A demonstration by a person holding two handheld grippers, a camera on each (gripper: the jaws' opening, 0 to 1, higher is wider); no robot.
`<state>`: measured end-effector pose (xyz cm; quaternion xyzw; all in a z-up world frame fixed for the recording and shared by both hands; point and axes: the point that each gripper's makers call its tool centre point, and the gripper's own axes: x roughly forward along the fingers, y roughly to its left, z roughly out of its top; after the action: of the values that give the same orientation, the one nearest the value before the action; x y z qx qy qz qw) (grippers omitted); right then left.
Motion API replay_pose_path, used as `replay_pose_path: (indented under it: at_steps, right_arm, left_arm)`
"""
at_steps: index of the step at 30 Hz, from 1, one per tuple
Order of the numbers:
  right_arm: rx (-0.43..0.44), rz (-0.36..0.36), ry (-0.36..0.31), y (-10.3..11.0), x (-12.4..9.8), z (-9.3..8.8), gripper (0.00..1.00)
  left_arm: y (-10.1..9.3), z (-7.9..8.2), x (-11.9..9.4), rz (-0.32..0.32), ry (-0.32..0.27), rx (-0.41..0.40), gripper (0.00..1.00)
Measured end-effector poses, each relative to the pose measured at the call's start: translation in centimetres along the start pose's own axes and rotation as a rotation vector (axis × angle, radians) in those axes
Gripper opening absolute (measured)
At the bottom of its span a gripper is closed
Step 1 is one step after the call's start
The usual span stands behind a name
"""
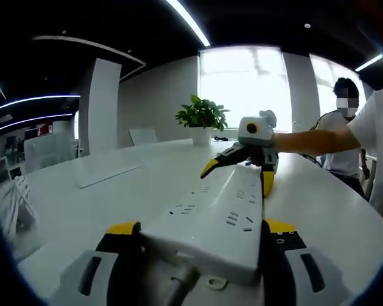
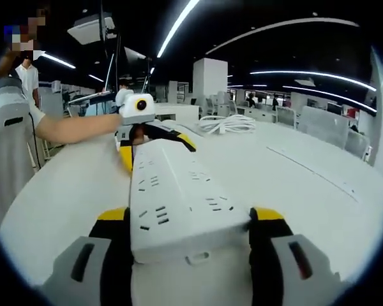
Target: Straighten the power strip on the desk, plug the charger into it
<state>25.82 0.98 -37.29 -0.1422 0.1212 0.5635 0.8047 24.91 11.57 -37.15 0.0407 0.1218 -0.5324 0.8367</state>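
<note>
You have the strip [image 1: 220, 213] held at both ends — your left gripper [image 1: 201, 239] is clamped across one short end, your right gripper [image 2: 186, 233] across the other, and it spans between them just above the desk [image 1: 102, 191]. Each gripper shows at the far end in the other's view. The risk now is uneven motion: if one hand turns or pulls faster, the strip can twist in the jaws or slip out of one grip and drop skewed. The smooth plastic probably offers little hold at the ends. Watch the cable leaving the end in your left gripper; a tug there could drag the strip off line. A coiled white cable [image 2: 226, 123] — likely the charger's — lies well beyond on the desk, so leave a clear path to it.
</note>
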Motion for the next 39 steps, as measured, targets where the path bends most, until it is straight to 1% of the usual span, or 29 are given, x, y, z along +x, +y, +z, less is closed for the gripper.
replay_pose_path:
  at_steps: [4,9,13,19,24,29,34,36,39]
  right_arm:
    - [-0.046,-0.027,0.003,0.0,-0.3,0.3,0.72]
    - [-0.068,-0.066,0.003,-0.2,-1.2,0.6,0.71]
    - [-0.056,-0.097,-0.005,-0.6,-2.2,0.8,0.71]
    - [-0.052,-0.142,-0.034,-1.0,-3.8,1.4,0.70]
    - [-0.044,-0.187,-0.052,-1.8,-4.9,1.8,0.65]
    - [-0.035,-0.217,-0.074,-2.2,-5.7,2.1,0.64]
    - [-0.040,-0.240,-0.083,-2.5,-6.3,2.1,0.63]
    - [-0.038,-0.247,-0.082,-2.6,-6.5,2.0,0.63]
    - [-0.050,-0.272,-0.074,-3.1,-7.3,1.9,0.63]
  left_arm:
    - [0.0,0.0,-0.1,-0.001,-0.001,0.000,0.77]
    - [0.1,0.1,-0.3,-0.001,-0.002,0.001,0.76]
    - [0.2,0.1,-0.3,0.004,-0.001,0.000,0.76]
    - [1.5,-0.2,-0.6,0.015,-0.010,0.013,0.76]
    - [1.1,0.1,-0.6,0.024,-0.017,0.027,0.76]
    - [0.9,0.2,-0.6,0.029,-0.019,0.034,0.77]
    - [0.6,0.3,-0.6,0.031,-0.020,0.037,0.77]
    - [0.5,0.5,-0.7,0.030,-0.030,0.035,0.77]
    - [0.8,1.2,-0.9,0.027,-0.069,0.010,0.76]
